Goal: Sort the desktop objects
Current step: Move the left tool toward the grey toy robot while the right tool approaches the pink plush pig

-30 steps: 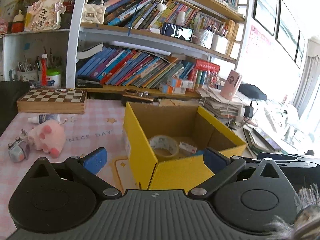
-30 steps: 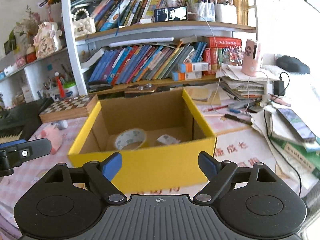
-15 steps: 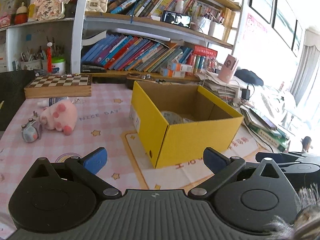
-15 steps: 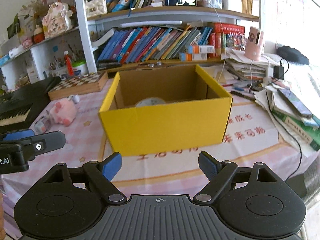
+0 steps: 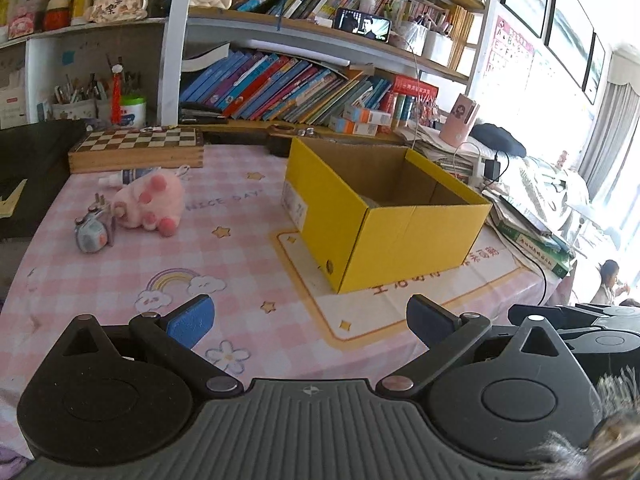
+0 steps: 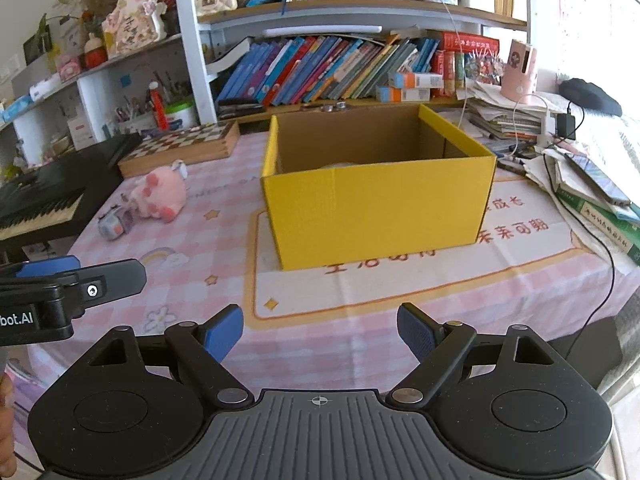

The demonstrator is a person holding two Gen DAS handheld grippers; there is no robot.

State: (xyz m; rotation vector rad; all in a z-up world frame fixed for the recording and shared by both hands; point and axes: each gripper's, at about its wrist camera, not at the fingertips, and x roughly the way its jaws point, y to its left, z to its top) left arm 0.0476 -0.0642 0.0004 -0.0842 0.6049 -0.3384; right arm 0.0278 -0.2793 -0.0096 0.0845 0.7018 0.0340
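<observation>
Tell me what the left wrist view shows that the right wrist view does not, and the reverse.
Only the left wrist view: the curtain and wall frames. Only the right wrist view: the black keyboard and the left claw seen from the side. Both share the yellow box, pink plush pig, checkerboard box, bookshelf, and open, empty claws, including the right claw.

Open yellow box (image 6: 376, 204) beside pink plush (image 6: 162, 196)
</observation>
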